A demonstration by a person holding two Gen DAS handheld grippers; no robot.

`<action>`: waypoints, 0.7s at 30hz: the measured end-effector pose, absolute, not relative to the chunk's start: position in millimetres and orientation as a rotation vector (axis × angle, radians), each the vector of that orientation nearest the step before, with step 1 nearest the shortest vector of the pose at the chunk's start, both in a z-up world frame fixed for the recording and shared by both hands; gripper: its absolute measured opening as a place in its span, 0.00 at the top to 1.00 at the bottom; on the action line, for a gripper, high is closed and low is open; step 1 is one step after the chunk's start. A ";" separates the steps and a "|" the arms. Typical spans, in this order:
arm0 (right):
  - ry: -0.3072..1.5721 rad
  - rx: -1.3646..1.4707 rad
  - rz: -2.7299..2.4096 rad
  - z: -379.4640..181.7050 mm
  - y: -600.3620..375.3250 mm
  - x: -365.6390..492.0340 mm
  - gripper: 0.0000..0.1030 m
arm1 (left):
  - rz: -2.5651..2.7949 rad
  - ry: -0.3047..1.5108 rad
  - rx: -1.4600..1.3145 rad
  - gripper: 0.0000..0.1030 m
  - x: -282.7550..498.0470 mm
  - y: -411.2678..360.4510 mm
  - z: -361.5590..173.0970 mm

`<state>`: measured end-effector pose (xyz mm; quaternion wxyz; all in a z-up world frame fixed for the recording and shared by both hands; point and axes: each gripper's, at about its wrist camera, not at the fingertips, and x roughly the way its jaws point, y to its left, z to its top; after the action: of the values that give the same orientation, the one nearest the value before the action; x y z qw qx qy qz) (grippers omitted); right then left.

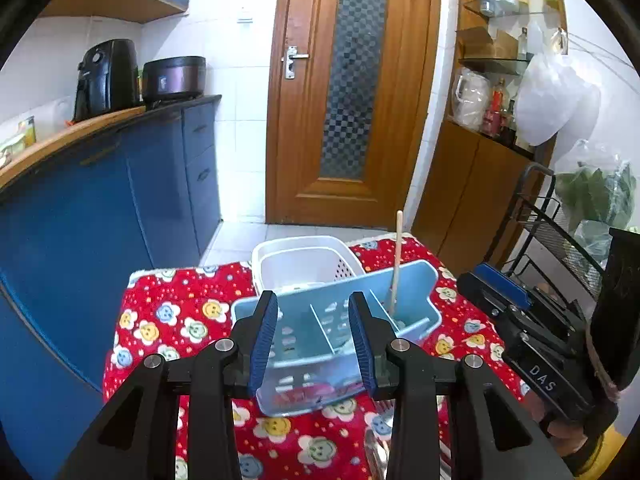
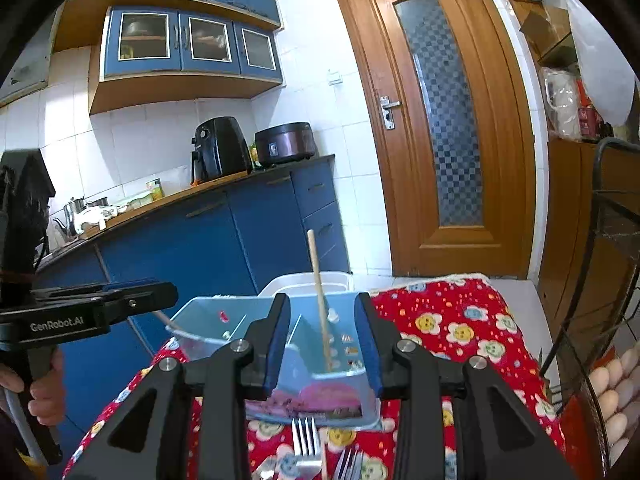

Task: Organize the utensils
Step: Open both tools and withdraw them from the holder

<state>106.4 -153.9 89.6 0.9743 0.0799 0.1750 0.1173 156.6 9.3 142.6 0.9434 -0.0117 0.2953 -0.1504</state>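
Observation:
A light blue utensil caddy with divided compartments stands on the red flowered cloth; it also shows in the right wrist view. One wooden chopstick stands upright in its right compartment, also seen from the right wrist. My left gripper is open and empty, just in front of the caddy. My right gripper is open and empty, above two metal forks lying on the cloth before the caddy. The right gripper appears at the right of the left wrist view.
A white plastic basket stands behind the caddy. A black wire rack is on the right, with eggs in it. Blue cabinets lie to the left and a wooden door is beyond.

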 end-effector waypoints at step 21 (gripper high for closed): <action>0.495 0.192 0.247 66.5 -155.5 56.0 0.63 | -0.320 0.706 -0.107 0.63 111.0 21.1 106.9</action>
<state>56.0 -155.5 66.5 0.9574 0.0947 0.2440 0.1218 111.0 21.1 106.9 0.9245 -0.0524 0.3439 -0.1557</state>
